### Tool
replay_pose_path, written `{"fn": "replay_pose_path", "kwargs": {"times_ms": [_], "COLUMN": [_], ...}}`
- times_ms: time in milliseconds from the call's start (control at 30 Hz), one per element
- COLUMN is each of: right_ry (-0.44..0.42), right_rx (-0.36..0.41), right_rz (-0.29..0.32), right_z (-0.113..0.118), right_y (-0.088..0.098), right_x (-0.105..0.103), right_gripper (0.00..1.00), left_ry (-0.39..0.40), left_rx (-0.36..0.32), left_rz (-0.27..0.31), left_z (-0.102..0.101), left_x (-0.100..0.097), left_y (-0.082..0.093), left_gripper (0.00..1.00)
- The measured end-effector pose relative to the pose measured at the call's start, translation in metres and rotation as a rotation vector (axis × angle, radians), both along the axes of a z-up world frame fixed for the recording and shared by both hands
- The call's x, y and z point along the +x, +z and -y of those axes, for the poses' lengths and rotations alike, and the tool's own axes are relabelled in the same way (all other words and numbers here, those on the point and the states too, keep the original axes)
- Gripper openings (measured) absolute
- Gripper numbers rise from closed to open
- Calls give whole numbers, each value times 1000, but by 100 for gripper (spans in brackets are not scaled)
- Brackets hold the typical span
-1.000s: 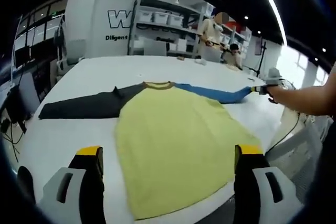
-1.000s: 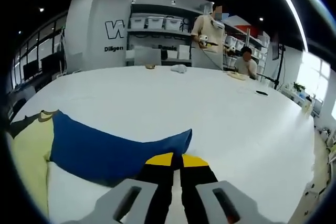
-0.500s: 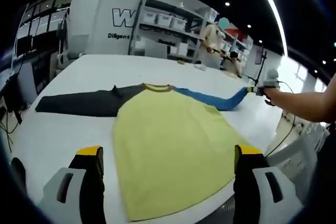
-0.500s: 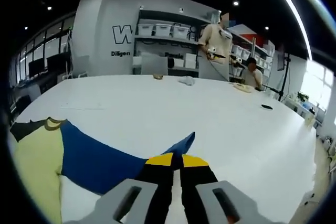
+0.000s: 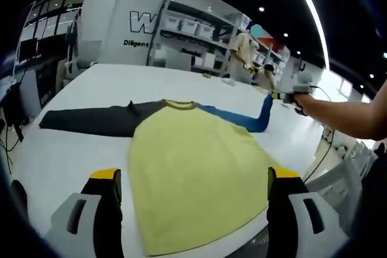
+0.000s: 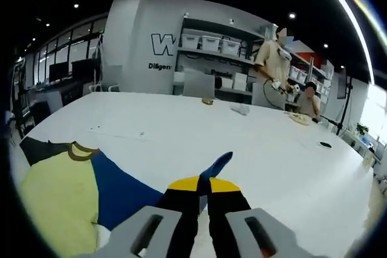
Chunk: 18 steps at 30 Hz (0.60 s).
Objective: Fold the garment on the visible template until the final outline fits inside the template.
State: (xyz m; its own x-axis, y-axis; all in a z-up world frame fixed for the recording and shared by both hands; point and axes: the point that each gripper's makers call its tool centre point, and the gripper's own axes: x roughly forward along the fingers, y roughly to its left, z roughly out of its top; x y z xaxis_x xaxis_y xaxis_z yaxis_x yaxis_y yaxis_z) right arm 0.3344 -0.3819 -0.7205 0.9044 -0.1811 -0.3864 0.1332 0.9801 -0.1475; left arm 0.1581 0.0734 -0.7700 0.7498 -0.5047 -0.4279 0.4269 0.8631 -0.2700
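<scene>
Above the table [image 6: 290, 155], right tongs [image 6: 204, 184] clamped on blue sleeve [image 6: 124, 188]; left tongs [image 5: 190, 176] wide apart.

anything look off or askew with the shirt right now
Only the blue sleeve: its cuff is pinched in the right gripper and lifted off the white table, while the black sleeve and yellow body lie flat. No damage shows.

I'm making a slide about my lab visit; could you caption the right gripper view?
The right gripper, shut on the blue sleeve, lifts its cuff off the white table beside the yellow shirt body.
</scene>
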Motion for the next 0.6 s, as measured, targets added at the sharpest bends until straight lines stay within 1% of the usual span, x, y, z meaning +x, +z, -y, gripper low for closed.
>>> {"fn": "replay_pose_path", "kwargs": {"times_ms": [67,100,233,333,500,600], "right_ry": [15,34,75,124,177,224], "right_rx": [-2,-2,-9,-12,-12,-18], "right_rz": [2,2,0,1,-3,-7], "right_z": [-8,-17,-38,-63,-92,-116], "right_y": [2,3,5,6,6,6], "right_x": [4,9,18,27,37,46], "right_gripper": [0,0,0,0,0,0], "left_ry": [2,2,-2,-1,4,6], "left_rx": [-4,-6,-4,-5,-13,-19], "left_rz": [3,4,6,10,13,13], "left_z": [0,0,1,1,0,0], "left_x": [0,0,0,0,0,0], "left_y": [1,2,2,3,5,6], "left_gripper": [95,95,95,95,94,94]}}
